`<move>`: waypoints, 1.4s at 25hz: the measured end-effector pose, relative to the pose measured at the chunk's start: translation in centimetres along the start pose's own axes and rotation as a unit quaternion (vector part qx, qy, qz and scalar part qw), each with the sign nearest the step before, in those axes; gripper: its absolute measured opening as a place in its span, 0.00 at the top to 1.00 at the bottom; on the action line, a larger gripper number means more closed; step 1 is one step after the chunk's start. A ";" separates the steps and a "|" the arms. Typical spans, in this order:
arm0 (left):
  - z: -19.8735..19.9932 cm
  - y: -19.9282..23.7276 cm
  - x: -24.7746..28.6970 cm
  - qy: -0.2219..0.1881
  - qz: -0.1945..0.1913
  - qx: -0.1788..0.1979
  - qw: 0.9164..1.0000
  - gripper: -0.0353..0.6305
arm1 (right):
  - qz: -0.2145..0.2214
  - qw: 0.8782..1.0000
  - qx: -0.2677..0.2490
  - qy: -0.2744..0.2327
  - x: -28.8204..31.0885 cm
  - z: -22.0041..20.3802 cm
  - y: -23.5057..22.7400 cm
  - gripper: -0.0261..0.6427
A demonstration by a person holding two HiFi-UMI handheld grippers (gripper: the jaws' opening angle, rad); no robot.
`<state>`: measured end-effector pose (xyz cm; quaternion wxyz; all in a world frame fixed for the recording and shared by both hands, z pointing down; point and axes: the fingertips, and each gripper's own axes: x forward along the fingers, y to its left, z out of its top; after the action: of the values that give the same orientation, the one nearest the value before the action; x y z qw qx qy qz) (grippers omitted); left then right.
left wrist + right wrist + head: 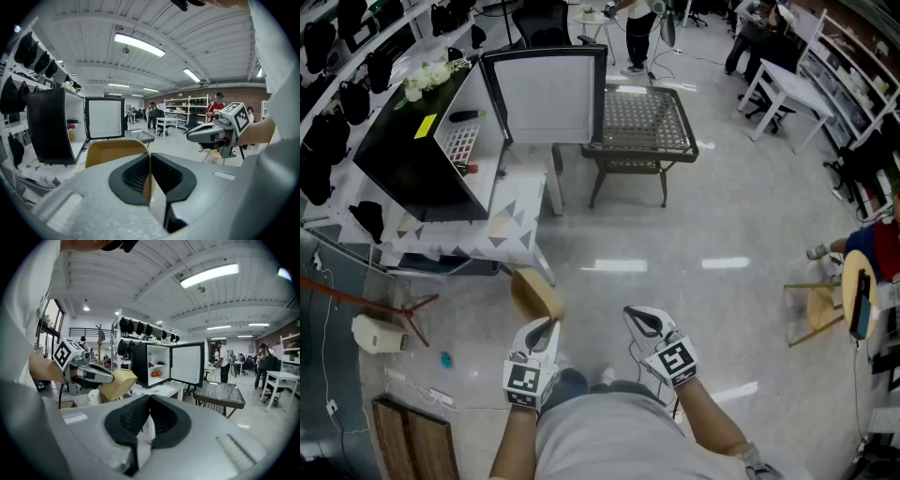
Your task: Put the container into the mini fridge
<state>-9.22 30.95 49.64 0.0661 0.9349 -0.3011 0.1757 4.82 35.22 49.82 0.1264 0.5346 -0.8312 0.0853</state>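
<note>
- Black box-shaped mini fridge (412,164) sat on a white table (514,180), white-lined door (548,94) swung open, well ahead of me.
- Tan plastic open-topped container (536,292) hung over the floor (694,234), well apart from the fridge; carry step, I judged.
- Left gripper (546,328) was clenched on its wall.
- Right gripper (639,323) was closed on nothing.
- Next I'd need to walk up and reach it through the open door.
</note>
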 end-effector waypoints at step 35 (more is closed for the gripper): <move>-0.6 16.1 1.6 -0.010 -0.078 0.029 0.997 0.91 | -0.079 0.996 -0.026 0.028 16.0 4.9 1.0 0.96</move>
<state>-17.59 17.21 51.09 0.0500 0.9587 -0.2229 0.1696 -3.00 20.37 49.95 0.1695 0.5922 -0.7847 0.0688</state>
